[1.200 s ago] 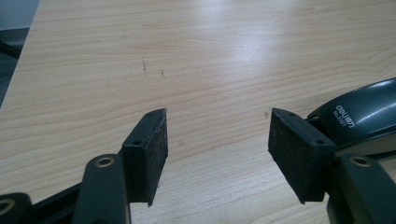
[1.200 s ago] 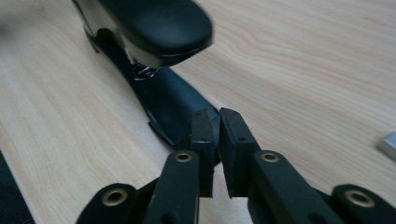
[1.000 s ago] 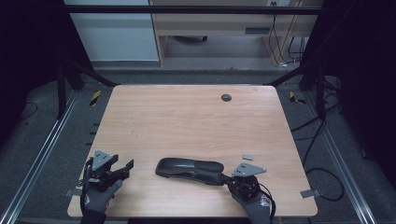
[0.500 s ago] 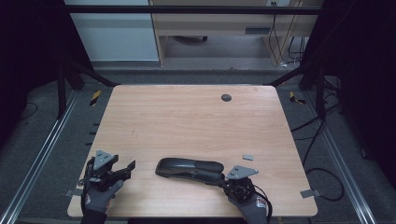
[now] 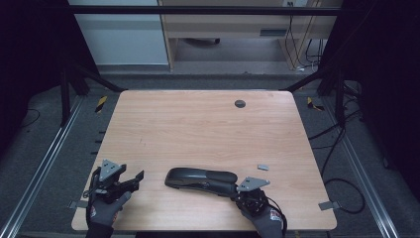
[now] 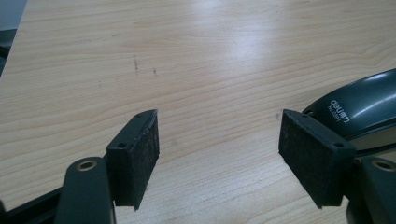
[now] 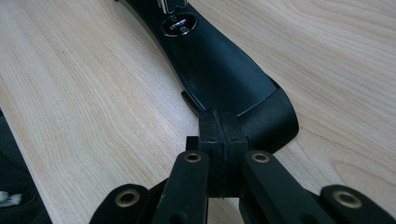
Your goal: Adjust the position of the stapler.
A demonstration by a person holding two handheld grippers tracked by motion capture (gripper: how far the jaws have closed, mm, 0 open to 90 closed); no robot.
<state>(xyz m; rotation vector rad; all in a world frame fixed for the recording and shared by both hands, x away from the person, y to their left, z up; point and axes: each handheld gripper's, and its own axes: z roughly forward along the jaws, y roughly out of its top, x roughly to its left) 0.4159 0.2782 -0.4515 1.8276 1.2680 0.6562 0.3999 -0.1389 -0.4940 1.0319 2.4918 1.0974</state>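
**A:** Where does the stapler (image 5: 200, 179) lie for you right now?

**B:** Flat on the surface (image 5: 198, 124), near my edge, long axis running left to right across me. Its rounded front end points at my left hand-held gripper (image 5: 132, 178), and the rear end sits at my right hand-held gripper (image 5: 236, 191).

**A:** And the right one, what's it doing?

**B:** Clenched. In the right gripper view the two pads are pressed flat together right at the stapler's rear end (image 7: 261, 112). Whether they pinch a lip of the base or just meet against it, I can't tell from here.

**A:** The left?

**B:** Released, jaws spread wide, nothing between them but bare wood. In the left gripper view the stapler's nose (image 6: 359, 109) shows just past my right-hand pad (image 6: 310, 156), off to that side rather than in the gap.

**A:** So which hand is nearer?

**B:** The right, it's right at the rear. The left stands apart from the front tip. I'd judge the left has to slide along that long axis toward the nose to take it.
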